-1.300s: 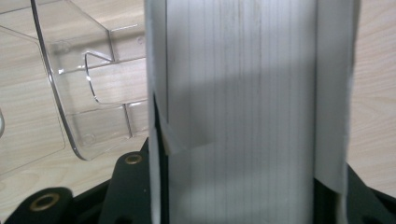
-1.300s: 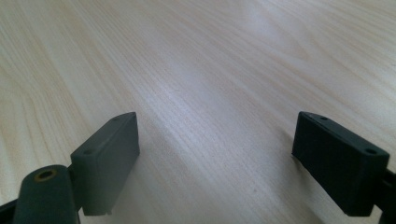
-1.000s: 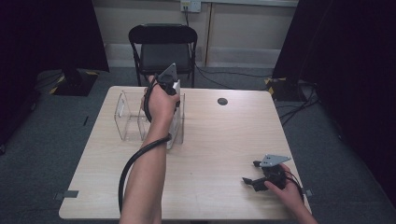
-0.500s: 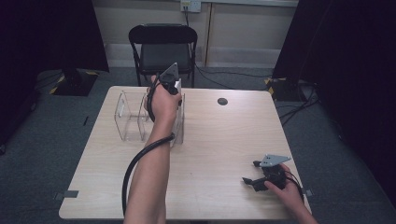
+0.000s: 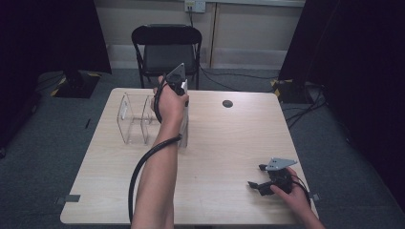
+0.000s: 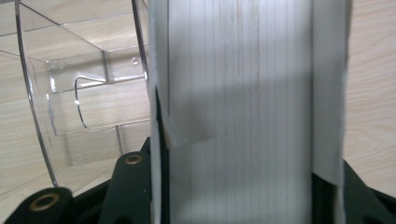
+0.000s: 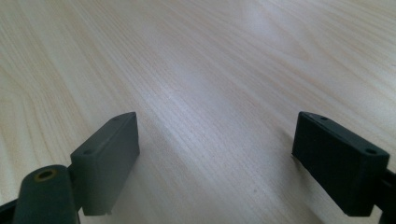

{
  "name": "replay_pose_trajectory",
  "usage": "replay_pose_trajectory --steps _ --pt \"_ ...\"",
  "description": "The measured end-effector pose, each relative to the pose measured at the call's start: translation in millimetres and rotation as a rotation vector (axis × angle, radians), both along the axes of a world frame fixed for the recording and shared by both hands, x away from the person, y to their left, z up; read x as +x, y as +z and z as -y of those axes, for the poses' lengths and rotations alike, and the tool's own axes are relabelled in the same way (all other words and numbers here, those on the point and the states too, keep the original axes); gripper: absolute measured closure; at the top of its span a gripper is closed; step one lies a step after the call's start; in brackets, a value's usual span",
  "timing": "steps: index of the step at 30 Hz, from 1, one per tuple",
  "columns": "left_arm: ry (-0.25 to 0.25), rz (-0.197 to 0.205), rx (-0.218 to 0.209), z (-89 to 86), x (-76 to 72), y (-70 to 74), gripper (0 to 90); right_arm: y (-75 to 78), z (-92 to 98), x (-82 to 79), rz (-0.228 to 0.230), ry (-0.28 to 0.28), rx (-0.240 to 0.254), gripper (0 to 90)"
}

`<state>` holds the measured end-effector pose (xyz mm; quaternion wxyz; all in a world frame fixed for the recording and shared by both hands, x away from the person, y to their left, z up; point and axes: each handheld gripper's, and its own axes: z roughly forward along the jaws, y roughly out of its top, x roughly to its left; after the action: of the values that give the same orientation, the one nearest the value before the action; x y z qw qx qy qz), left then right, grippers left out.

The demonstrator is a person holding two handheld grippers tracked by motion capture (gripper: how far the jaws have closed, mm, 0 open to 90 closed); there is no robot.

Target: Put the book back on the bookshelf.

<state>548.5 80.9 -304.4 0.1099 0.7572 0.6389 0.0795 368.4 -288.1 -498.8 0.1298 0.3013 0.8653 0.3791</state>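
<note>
High view: left gripper (image 5: 177, 85) pinching an upright white book (image 6: 243, 112) beside the clear divided rack (image 5: 136, 119); right gripper (image 5: 260, 183), jaws spread, rests near right on table (image 5: 229, 143).

Pale grey-white book (image 6: 243, 116), clear rack (image 5: 138, 119), light wood-grain table (image 5: 229, 143).

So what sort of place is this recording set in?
Most likely a lab or studio set up for recording: black curtains flank a single pale wooden table, cables trail over grey carpet, and a black folding chair stands at the far side.
</note>
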Motion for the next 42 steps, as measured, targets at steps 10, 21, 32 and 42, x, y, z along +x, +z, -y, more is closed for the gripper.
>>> replay_pose_trajectory --steps 10,21,32,42 --pt "0.015 0.024 0.009 -0.8 1.1 -2.9 53.0 0.1 0.0 0.0 0.000 0.000 -0.001 14.1" --pt "0.010 0.036 0.011 -1.2 -2.6 -7.0 52.1 0.1 -0.1 -0.2 0.001 0.002 -0.003 14.2" --pt "-0.004 0.042 0.011 -2.0 -3.9 -7.8 50.1 0.1 -0.2 -0.3 0.000 0.004 -0.002 14.2" --pt "-0.006 0.053 0.003 -0.1 -7.2 -10.1 44.0 0.0 -0.2 -0.3 0.001 0.005 -0.002 14.2"
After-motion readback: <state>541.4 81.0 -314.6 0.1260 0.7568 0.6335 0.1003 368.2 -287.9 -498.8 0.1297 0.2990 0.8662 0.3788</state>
